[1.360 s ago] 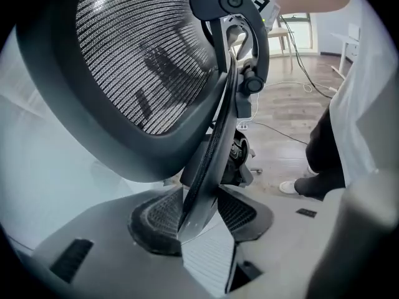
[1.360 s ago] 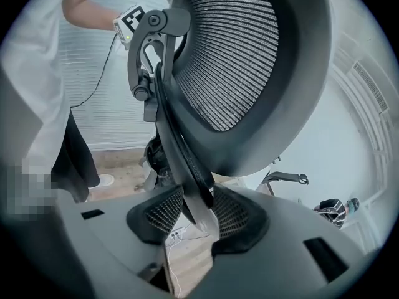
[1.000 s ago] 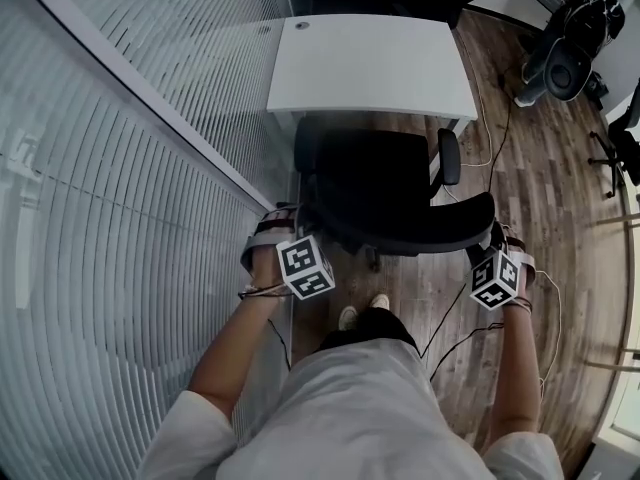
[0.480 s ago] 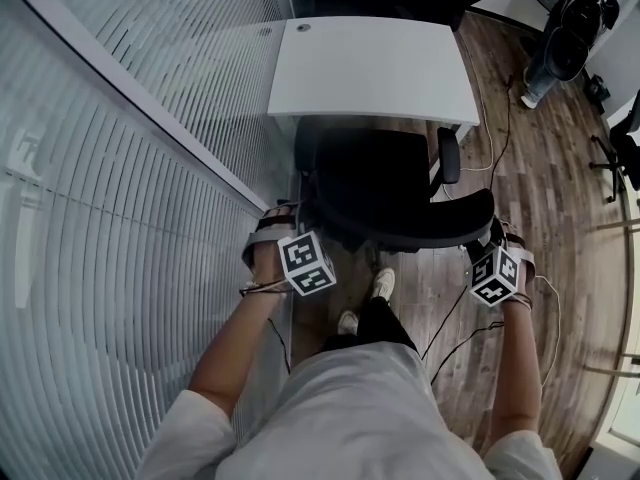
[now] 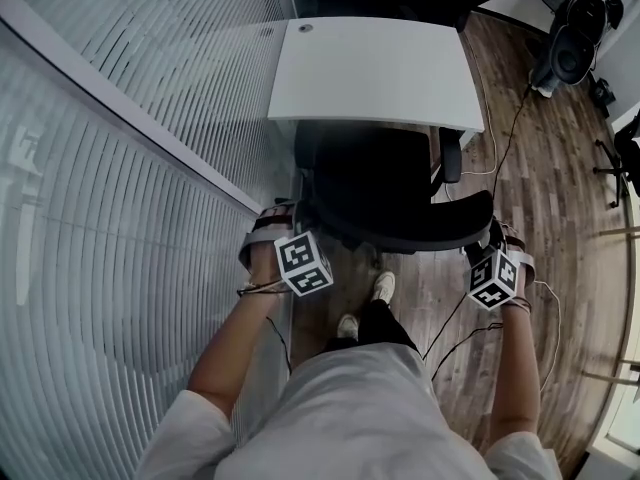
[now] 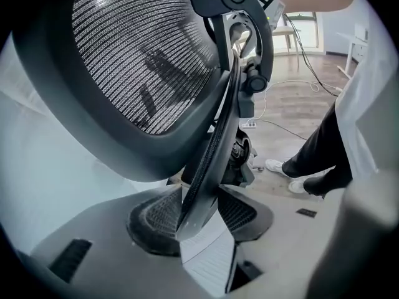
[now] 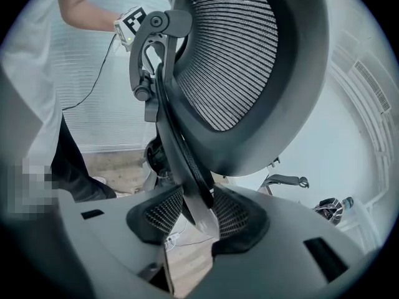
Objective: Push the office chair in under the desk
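Observation:
A black mesh-backed office chair (image 5: 385, 183) stands in front of a white desk (image 5: 375, 68), its seat partly under the desk's front edge. My left gripper (image 5: 285, 230) is shut on the left rim of the chair back (image 6: 206, 161). My right gripper (image 5: 490, 246) is shut on the right rim of the chair back (image 7: 181, 161). In both gripper views the thin edge of the backrest sits pinched between the ribbed pads (image 6: 153, 213) (image 7: 234, 213). The chair's wheels are hidden under the seat.
A frosted glass wall with stripes (image 5: 120, 198) runs close along the left. Cables (image 5: 455, 318) trail over the wood floor. The person's feet (image 5: 365, 303) stand just behind the chair. Other black chairs (image 5: 570, 53) stand at the far right.
The chair has rolled forward towards the desk, so more of the seat lies under the desk edge. Both grippers kept their hold, and one foot stepped forward.

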### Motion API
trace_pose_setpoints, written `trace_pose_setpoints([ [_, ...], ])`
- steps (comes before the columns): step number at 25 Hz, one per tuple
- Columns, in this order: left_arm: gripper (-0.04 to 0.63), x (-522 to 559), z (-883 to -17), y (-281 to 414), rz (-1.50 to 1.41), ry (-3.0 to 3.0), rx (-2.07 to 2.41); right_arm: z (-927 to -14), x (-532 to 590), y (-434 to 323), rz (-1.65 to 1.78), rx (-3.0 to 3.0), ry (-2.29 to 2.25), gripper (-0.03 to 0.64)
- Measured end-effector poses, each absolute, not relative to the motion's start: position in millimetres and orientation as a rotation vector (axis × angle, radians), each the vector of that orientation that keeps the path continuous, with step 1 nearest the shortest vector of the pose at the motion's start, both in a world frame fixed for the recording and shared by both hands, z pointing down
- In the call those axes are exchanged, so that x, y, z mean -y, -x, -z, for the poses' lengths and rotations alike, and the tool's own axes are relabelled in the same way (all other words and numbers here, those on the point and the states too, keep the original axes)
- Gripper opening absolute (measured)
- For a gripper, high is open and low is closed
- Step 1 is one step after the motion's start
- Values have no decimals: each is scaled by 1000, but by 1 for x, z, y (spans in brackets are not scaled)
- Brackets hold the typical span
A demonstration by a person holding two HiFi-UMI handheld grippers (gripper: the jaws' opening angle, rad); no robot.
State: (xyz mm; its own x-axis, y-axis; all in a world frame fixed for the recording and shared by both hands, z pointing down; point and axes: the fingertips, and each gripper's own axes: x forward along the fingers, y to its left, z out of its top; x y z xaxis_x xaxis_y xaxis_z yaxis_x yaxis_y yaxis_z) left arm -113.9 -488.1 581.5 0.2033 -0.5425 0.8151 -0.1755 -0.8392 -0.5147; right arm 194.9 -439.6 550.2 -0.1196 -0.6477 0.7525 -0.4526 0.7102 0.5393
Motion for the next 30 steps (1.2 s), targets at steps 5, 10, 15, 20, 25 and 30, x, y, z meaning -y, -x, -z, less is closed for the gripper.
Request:
trace_pose_setpoints([
  [5, 184, 502, -589, 107, 1671, 2161, -693, -560, 453, -202, 216, 1764, -876, 158],
  [10, 184, 519, -589, 107, 1674, 2155, -697, -561, 471, -203, 218, 1767, -875, 158],
  [15, 185, 534, -590, 105, 1690, 2162, -702, -561, 487, -205, 219, 1769, -877, 158],
  [20, 186, 552, -589, 102, 1671, 2167, -707, -564, 504, -207, 212, 1759, -883, 158],
  [25, 186, 573, -593, 105, 1680, 2157, -708, -565, 525, -205, 214, 1765, -878, 158],
  [30, 186, 589, -592, 101, 1684, 2158, -713, -567, 544, -208, 224, 1778, -877, 158],
])
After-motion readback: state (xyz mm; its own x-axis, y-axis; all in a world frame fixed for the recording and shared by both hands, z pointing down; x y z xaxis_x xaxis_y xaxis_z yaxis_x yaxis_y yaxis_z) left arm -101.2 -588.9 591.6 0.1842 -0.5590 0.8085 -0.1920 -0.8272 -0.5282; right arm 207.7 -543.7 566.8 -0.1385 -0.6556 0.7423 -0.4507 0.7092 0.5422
